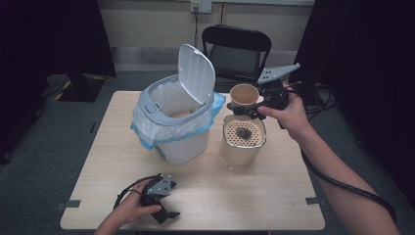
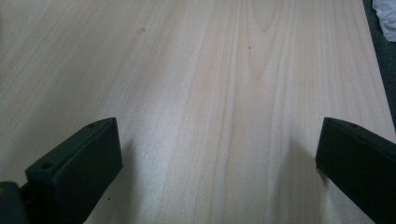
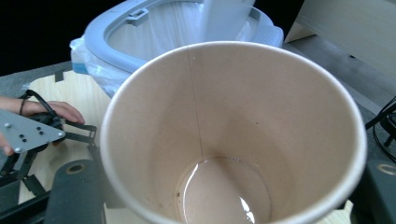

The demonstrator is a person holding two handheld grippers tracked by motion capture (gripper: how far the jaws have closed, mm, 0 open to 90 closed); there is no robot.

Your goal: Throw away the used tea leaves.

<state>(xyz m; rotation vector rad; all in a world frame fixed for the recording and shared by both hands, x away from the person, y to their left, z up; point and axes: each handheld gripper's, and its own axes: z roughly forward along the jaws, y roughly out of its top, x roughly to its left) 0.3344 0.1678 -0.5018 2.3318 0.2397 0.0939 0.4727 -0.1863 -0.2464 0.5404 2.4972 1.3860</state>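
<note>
The right gripper (image 1: 248,110) clamps a plain, unlabelled paper cup (image 1: 244,95) at two o'clock on the table (image 1: 274,205), above the perforated strainer container (image 1: 243,138). At seven o'clock, the left gripper (image 1: 166,211) rests with jaws wide, empty.

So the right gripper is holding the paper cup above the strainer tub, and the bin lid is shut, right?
Not quite. The right gripper does hold the paper cup above the strainer tub, but the bin lid stands open, as the high view shows.
</note>
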